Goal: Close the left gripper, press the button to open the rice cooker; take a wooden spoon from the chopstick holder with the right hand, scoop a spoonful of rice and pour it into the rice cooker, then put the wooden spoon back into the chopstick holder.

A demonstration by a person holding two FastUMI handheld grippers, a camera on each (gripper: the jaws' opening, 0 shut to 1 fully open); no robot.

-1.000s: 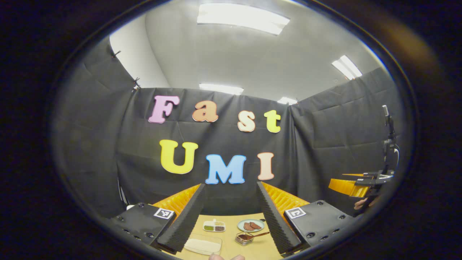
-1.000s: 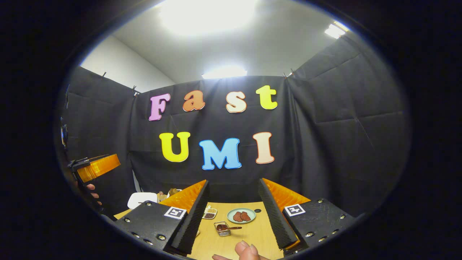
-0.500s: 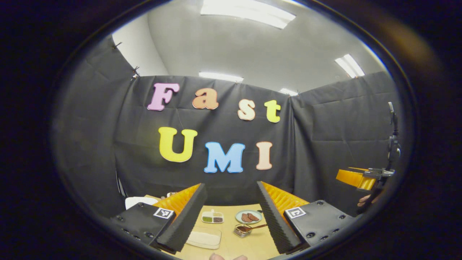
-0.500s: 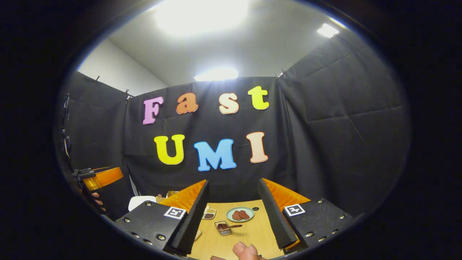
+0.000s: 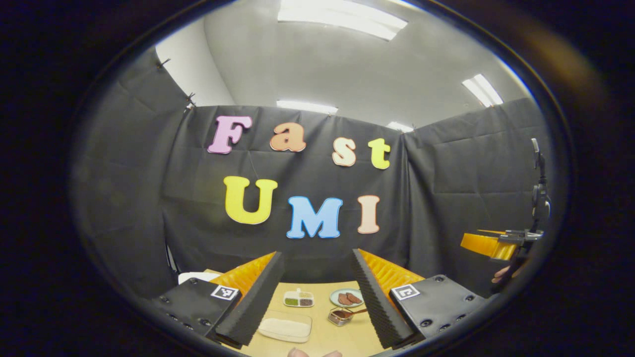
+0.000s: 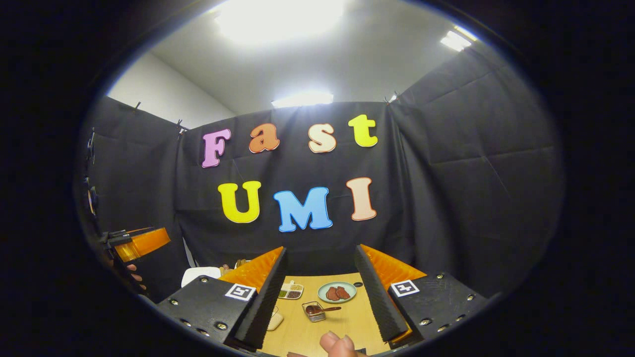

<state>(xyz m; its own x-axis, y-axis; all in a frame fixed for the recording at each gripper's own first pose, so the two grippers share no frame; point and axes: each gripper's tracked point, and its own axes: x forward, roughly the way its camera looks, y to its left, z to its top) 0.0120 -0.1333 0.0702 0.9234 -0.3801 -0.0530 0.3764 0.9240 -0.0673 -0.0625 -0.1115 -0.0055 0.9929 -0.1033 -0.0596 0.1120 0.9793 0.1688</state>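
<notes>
Gaping wide, both grippers' jaws hold nothing above one plate point(image 5: 346, 298) bearing two brown pieces.

- Left gripper point(image 5: 316, 254): we log the left pair of coded squares point(image 5: 225, 292), one on each finger block. They are black-and-white patterns, with no letters or numbers we can read.
- Right gripper point(image 6: 321, 248): we log the right pair of coded squares point(image 6: 241, 291), placed the same way. Again they are pattern only.
- Plate point(image 6: 337, 292) and divided tray point(image 5: 299, 299) on the table point(image 5: 347, 337): too small for us to read any writing.
</notes>
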